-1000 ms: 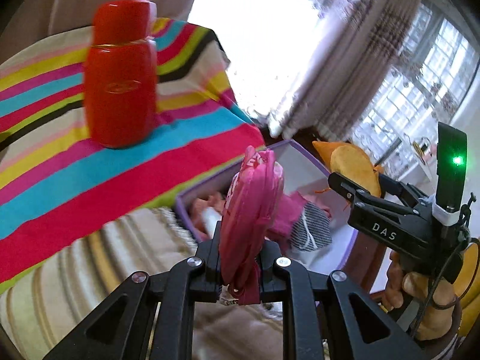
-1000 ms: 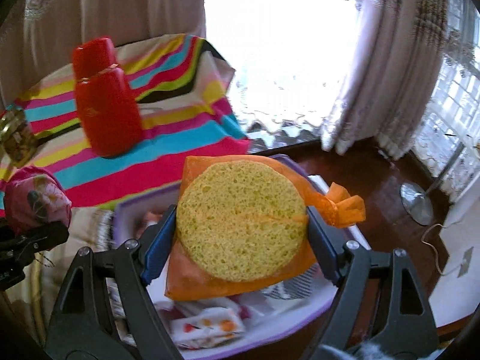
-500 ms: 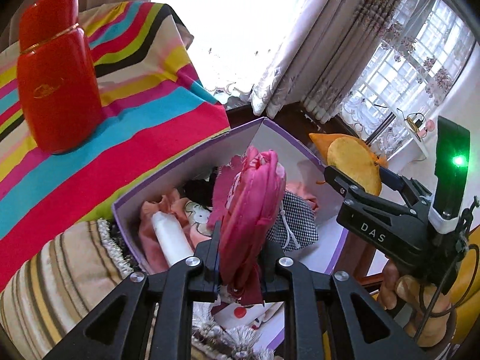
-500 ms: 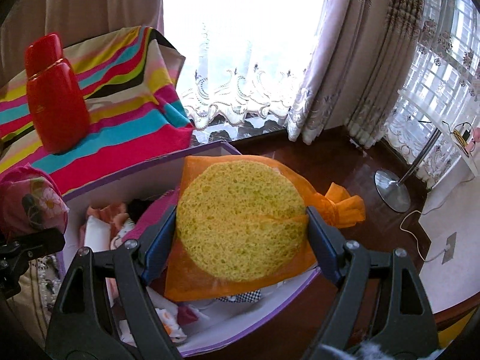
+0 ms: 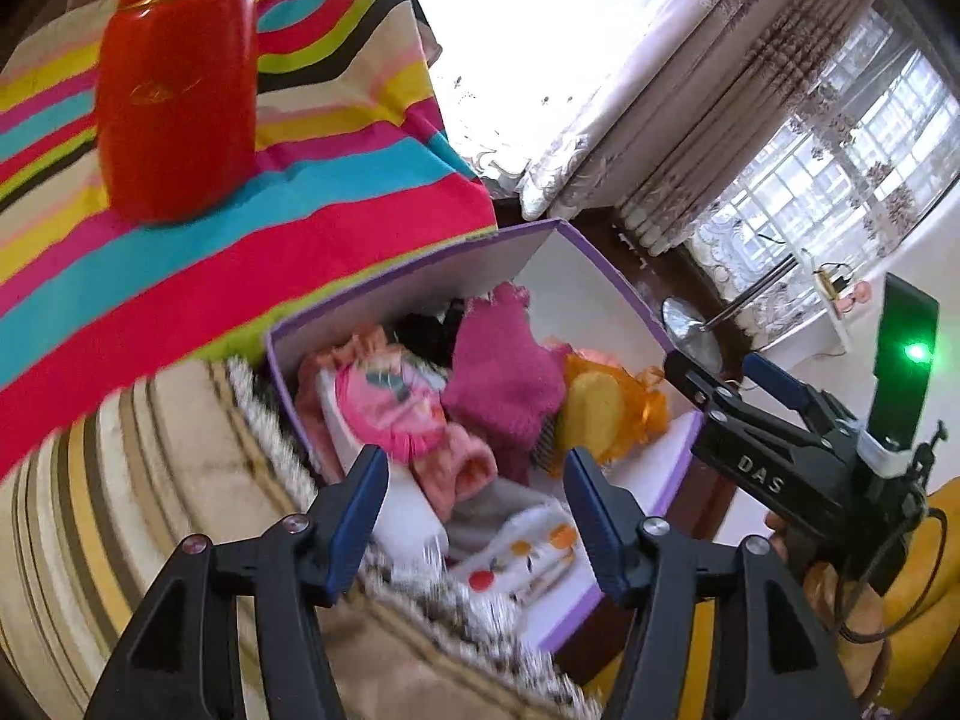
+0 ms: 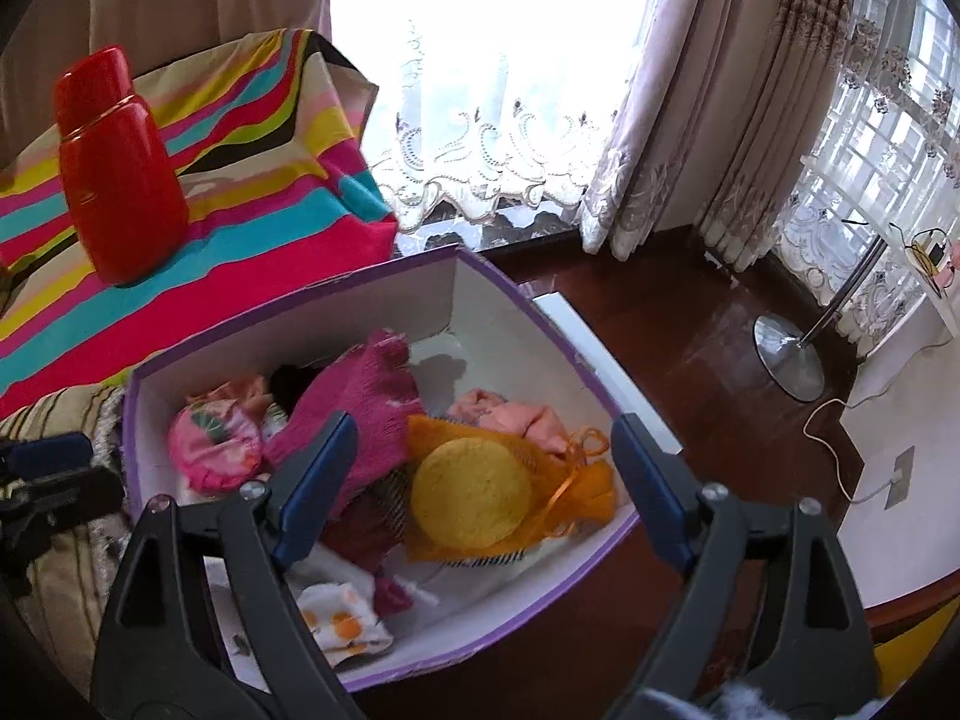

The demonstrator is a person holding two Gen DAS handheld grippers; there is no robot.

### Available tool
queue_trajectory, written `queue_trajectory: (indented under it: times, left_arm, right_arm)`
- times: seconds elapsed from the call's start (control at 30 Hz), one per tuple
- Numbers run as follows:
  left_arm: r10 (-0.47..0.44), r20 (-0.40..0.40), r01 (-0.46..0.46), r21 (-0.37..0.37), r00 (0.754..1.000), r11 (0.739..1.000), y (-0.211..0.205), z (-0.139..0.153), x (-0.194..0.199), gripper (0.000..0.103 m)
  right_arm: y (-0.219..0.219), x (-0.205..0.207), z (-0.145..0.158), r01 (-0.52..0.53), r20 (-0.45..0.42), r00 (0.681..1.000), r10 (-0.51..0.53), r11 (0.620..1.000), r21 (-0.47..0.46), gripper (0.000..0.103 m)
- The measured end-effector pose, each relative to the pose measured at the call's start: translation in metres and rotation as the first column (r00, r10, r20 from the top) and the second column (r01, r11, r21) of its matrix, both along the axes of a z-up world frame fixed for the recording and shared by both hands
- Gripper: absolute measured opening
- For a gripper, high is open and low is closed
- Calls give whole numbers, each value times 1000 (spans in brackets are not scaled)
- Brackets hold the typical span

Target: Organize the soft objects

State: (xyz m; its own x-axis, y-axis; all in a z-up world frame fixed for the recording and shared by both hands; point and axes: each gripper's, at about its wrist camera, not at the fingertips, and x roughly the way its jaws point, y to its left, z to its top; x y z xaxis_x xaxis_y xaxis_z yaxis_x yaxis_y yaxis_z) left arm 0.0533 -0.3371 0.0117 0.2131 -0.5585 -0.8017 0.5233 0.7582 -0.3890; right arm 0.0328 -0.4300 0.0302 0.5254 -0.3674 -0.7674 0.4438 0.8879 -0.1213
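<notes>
The only readable writing is "DAS", in white letters on the black body of the right hand-held gripper (image 5: 717, 369), seen from the left wrist view; a green light is glowing on the block mounted behind it. The red bottle (image 5: 174, 102) standing on the striped cloth (image 5: 336, 204) is carrying a gold emblem too small to read.

Both grippers are pointing steeply down over the purple-edged box (image 6: 510, 294). The left hand-held gripper (image 5: 474, 486) is standing released, its jaws having just been opening, with nothing between the blue pads; the pink rolled cloth (image 5: 390, 414) is lying in the box below them, beside a magenta knitted piece (image 5: 504, 378). The right hand-held gripper (image 6: 480, 468) is also standing wide and has just been opening a little further; the yellow sponge in its orange mesh bag (image 6: 474, 501) is resting in the box, clear of both pads. Fingers of the person's hand (image 5: 780, 534) are showing under the right gripper's body.
</notes>
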Motion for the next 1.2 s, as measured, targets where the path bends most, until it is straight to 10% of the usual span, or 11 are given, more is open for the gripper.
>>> queue_trajectory:
  times: [0.37, 1.2]
  left_arm:
    - [97, -38, -100, -85, 995, 991, 62, 1, -29, 73]
    - [84, -46, -89, -103, 995, 991, 53, -5, -33, 94]
  right_arm:
    - [40, -23, 15, 0, -25, 1000, 0, 1000, -11, 88]
    - [56, -45, 19, -6, -55, 999, 4, 999, -52, 88]
